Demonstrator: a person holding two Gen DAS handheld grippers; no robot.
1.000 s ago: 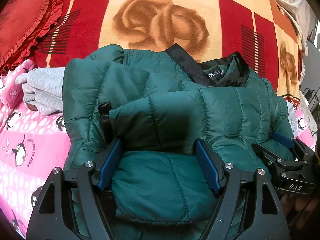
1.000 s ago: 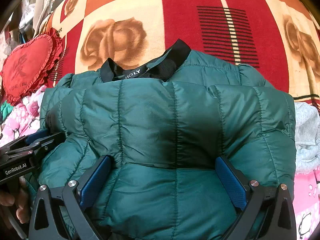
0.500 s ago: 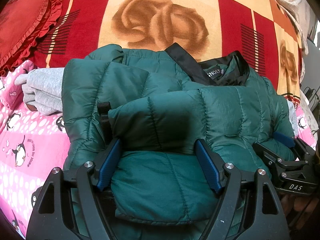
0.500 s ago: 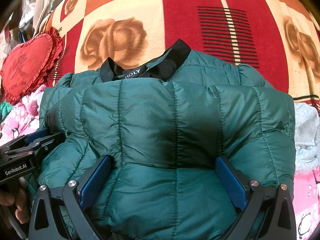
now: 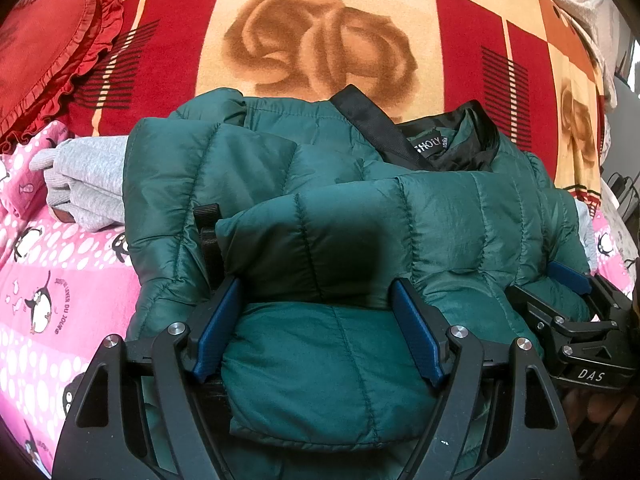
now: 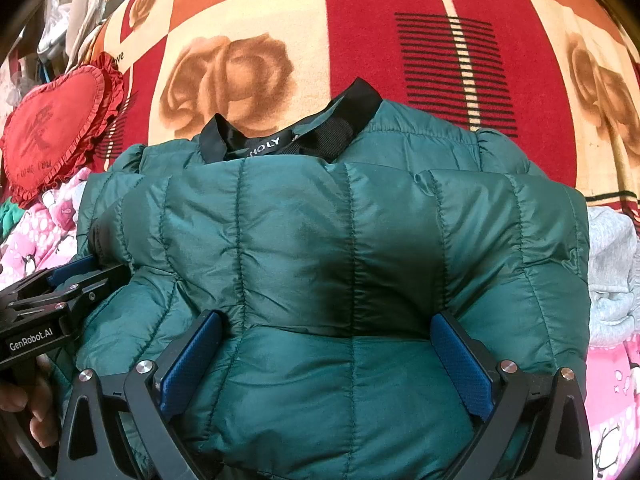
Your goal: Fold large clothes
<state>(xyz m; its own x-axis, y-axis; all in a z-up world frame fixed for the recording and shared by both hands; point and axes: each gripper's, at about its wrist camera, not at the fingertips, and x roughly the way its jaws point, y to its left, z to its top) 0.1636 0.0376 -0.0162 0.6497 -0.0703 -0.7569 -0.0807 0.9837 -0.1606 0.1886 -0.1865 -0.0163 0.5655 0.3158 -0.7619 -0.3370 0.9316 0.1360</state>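
Note:
A dark green puffer jacket [image 5: 320, 216] with a black collar lies folded on the bed; it fills the right wrist view [image 6: 340, 248] too. My left gripper [image 5: 320, 324] has its jaws wide apart around the folded near edge of the jacket, blue pads [image 5: 216, 328] against the padding on both sides. My right gripper [image 6: 328, 356] stands the same way, jaws wide apart around the jacket's near fold. Each gripper shows at the side of the other's view: the right one [image 5: 576, 312], the left one [image 6: 52, 300].
A rose-patterned red and cream blanket [image 5: 320, 40] lies behind the jacket. A red heart cushion [image 5: 44, 52] sits at far left. Folded grey clothes [image 5: 84, 184] lie on a pink penguin sheet [image 5: 44, 288]; more grey fabric [image 6: 608, 272] lies right of the jacket.

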